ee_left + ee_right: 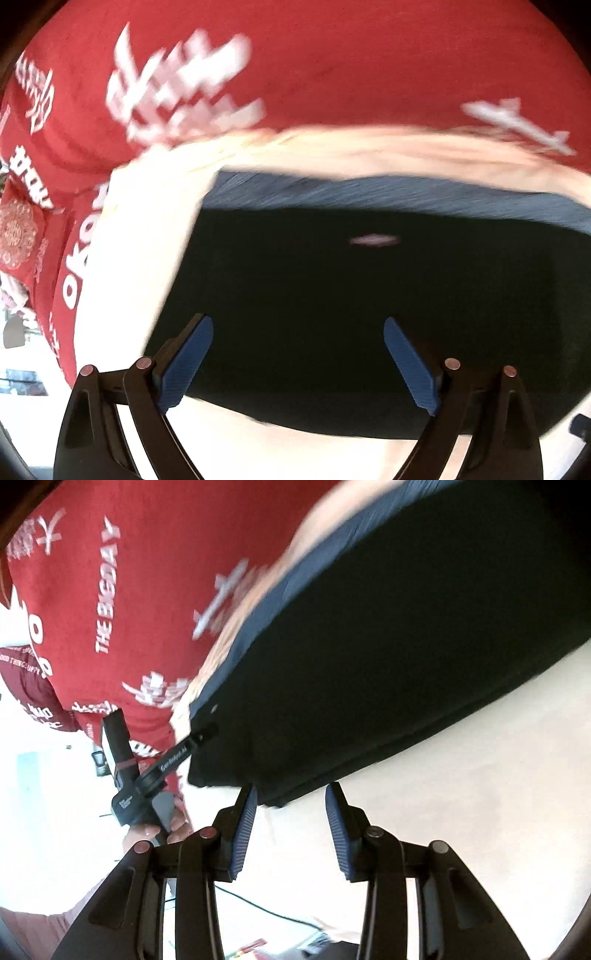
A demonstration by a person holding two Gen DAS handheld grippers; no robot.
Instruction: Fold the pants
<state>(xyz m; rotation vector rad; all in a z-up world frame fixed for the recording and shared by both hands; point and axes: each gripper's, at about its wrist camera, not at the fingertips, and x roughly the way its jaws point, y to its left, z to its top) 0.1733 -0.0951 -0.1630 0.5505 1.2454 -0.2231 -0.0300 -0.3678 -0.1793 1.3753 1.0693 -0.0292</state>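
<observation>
Left claw (298, 363) gapes wide and empty above the blurred dark pants (351, 314); right claw (291, 827) stands part-open, gripping nothing, pants' far end cut off.

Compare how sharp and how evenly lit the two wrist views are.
Left wrist: motion blur smears the red cloth print; the dark pants lack detail. Right wrist: print mostly readable, though the white sheet is overexposed; fisheye curves both.

Home bedroom, most likely

Red bedding (332, 55) with white printed slogans and festive motifs, a matching red cushion (16, 229) at the edge, pale cream sheet (461, 794) spread under dark folded pants (388, 664); bright overexposed room behind, details too blown out to read
</observation>
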